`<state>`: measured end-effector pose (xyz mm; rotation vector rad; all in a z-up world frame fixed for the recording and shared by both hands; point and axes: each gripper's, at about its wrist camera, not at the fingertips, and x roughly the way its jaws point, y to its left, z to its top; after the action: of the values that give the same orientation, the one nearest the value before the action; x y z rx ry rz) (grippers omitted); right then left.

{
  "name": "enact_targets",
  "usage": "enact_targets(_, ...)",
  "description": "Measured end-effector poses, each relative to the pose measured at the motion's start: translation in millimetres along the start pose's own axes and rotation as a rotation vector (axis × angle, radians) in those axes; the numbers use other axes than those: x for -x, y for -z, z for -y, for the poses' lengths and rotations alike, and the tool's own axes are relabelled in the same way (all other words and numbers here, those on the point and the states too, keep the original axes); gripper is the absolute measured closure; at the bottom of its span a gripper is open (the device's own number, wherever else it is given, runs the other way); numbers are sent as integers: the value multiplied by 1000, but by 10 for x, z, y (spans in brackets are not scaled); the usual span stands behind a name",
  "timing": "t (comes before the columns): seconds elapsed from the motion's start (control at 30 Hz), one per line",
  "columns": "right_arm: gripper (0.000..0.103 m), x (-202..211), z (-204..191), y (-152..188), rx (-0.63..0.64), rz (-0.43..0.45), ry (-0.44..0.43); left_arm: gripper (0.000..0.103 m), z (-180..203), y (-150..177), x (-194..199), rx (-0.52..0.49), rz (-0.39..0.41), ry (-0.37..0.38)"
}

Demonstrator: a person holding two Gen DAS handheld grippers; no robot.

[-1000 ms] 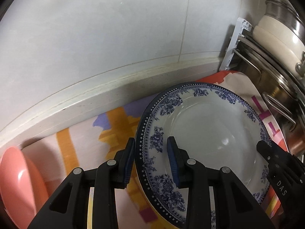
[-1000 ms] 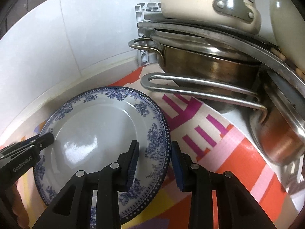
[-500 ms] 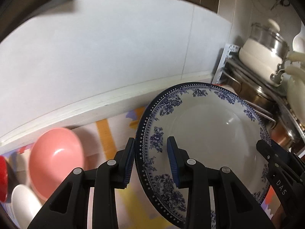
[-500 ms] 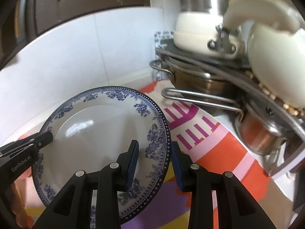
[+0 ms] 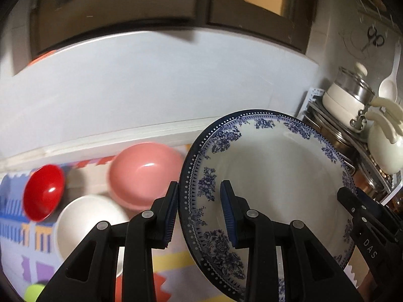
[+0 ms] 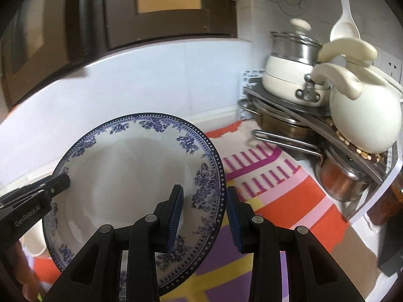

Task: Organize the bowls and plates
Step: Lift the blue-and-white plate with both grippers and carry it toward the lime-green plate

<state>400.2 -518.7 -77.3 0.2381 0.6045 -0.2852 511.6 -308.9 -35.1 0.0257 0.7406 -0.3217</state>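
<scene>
The step in hand looks like the carrying of one plate: the blue-and-white plate (image 5: 272,183) fills the lower right of the left wrist view and the lower left of the right wrist view (image 6: 131,176), tilted and, as far as I can judge, lifted off the colourful mat (image 6: 289,201) below it. Both tools hold it by opposite edges. The left gripper (image 5: 199,214) has its jaws narrowed onto the left rim, one pad outside and one on the inner face; the right gripper (image 6: 204,216) grips the right rim in the same way, only a little open. I judge that the next move calls for keeping both grips equal while the plate goes to its resting place, because a plate held only at two edges can slip or swing. Which place is meant, I cannot tell. In the right part of both views a metal rack (image 6: 314,125) stands crowded with steel pots (image 6: 277,125), a cream pot with a lid (image 6: 289,80) and a cream kettle (image 6: 365,115), so that side gives little room. In the left part of the left wrist view, three bowls lie on the mat: a pink bowl (image 5: 143,173), partly behind the plate's rim, a white bowl (image 5: 88,224) below it and a smaller red bowl (image 5: 42,191) at far left; they are near each other and could be struck if the plate comes down there.
</scene>
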Motion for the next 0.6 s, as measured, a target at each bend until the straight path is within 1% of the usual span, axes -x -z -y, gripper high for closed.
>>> enact_targets(0.07,68,105,-71,39,10,6,-14,70,-130,75,163,16,11,-14)
enact_targets(0.33,68,566,-556,245,76,16,-86,70,-646,382,719,74,40,-83)
enact_targets(0.47,68,712,-747,326,100,15,-121,70,-955,565,1008,101,51,-118)
enact_targets(0.6,68,864,-994,415,135,14,-160,70,-1158,693,1194,130,56,-148)
